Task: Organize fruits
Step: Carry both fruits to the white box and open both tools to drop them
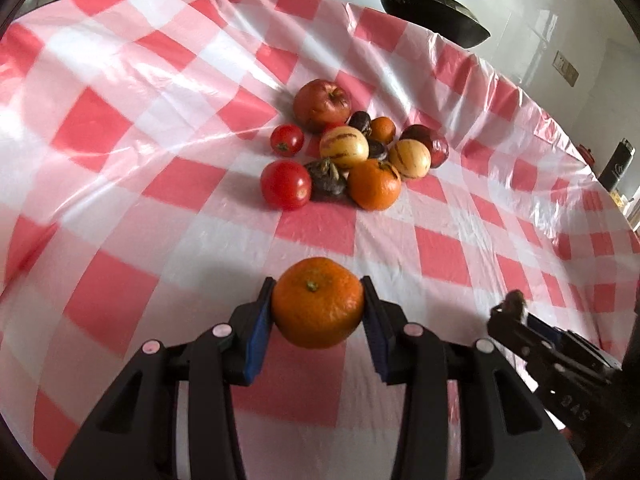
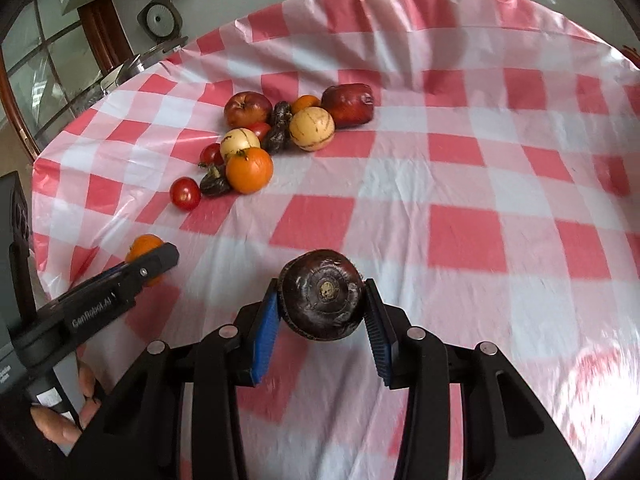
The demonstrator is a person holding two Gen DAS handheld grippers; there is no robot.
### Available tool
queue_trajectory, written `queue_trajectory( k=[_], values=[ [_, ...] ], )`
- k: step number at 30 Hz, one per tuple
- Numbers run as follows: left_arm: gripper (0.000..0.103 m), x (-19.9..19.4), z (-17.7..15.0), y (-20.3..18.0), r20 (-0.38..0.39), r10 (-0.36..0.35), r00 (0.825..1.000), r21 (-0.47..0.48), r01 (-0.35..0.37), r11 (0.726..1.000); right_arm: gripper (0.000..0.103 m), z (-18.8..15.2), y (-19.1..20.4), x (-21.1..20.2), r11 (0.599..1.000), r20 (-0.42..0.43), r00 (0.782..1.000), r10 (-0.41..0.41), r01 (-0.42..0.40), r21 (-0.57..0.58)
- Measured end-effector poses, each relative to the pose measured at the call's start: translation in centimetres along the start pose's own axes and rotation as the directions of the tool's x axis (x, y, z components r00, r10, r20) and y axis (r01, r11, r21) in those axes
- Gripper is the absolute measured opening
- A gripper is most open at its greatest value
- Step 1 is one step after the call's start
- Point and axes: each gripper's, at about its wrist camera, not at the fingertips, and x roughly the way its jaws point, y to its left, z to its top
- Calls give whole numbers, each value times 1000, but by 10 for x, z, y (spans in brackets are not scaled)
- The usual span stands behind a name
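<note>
My left gripper point(image 1: 318, 304) is shut on an orange mandarin point(image 1: 318, 303), held above the checked cloth; the same gripper point(image 2: 150, 260) and mandarin point(image 2: 145, 246) show at the left of the right wrist view. My right gripper point(image 2: 323, 296) is shut on a dark purple wrinkled fruit point(image 2: 323, 295), its blue pads pressing both sides; it also shows at the right edge of the left wrist view point(image 1: 514, 304). A heap of fruit point(image 1: 344, 148) lies mid-table: a red apple point(image 1: 322, 105), tomatoes point(image 1: 286, 184), striped yellow melons point(image 1: 344, 147), another mandarin point(image 1: 374, 184) and dark fruits.
A red and white checked plastic cloth point(image 1: 120, 120) covers the round table. A black pan point(image 1: 436, 12) hangs past the far edge. A person's hand point(image 2: 60, 412) grips the left gripper's handle. A window and a wooden frame point(image 2: 100, 36) stand beyond the table's left side.
</note>
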Motion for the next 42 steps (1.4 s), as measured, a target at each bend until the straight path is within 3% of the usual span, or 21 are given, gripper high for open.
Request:
queue_trajectory(
  k=[8,20,33,42],
  values=[
    [42,-51,-52,-18,47,-5,999,12,4,1000,41,-28,-3,-28,1000,16,1000,15,-15,-8],
    [42,-102,-105,-1,43,10,999,0,-10,1000,41,-63,11,-56,996,20,998,57,-56,-64],
    [42,-137,-135,30,47,62,997,-23,-61,998,41,-96,53,-73,980,-8,994,107,-107,-166],
    [42,-161,-151,63,44,98,994,-53,-96,994,41,-124,110,-82,933,-50,981,186,-193,-303]
  ],
)
